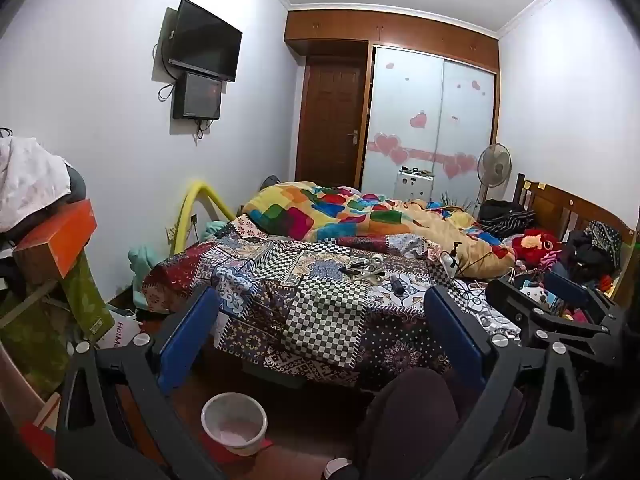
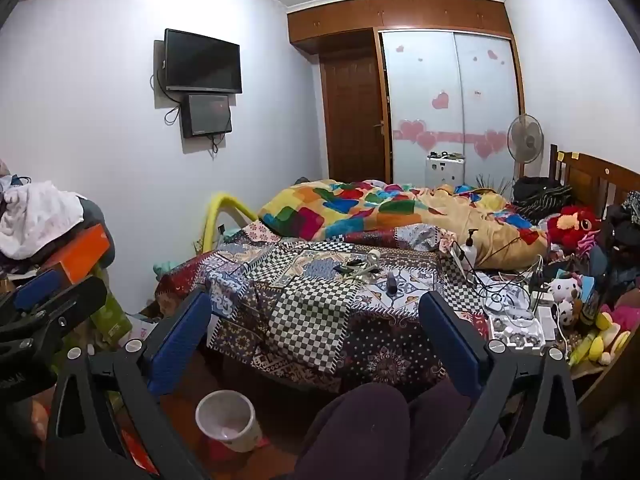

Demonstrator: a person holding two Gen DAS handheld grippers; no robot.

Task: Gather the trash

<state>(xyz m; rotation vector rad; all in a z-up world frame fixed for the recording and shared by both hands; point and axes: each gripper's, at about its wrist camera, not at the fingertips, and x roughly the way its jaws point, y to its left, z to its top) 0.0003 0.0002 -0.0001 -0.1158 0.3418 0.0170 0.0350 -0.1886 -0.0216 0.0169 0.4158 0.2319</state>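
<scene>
Left tool (image 1: pixel 320 344) nearest, jaws wide, nothing held; right tool (image 2: pixel 316 340) likewise wide and empty. Both angled down over person's knees (image 2: pixel 360 428), likely poised to start. Bed (image 1: pixel 320 300) ahead. White bin (image 1: pixel 234 422) on floor, below and between left tool's fingers. Small litter (image 1: pixel 366 270) on bedspread, well beyond both tools.

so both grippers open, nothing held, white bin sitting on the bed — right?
Not quite. The white bin stands on the floor at the foot of the bed, as the left wrist view shows. Left gripper and right gripper are open and hold nothing.
</scene>
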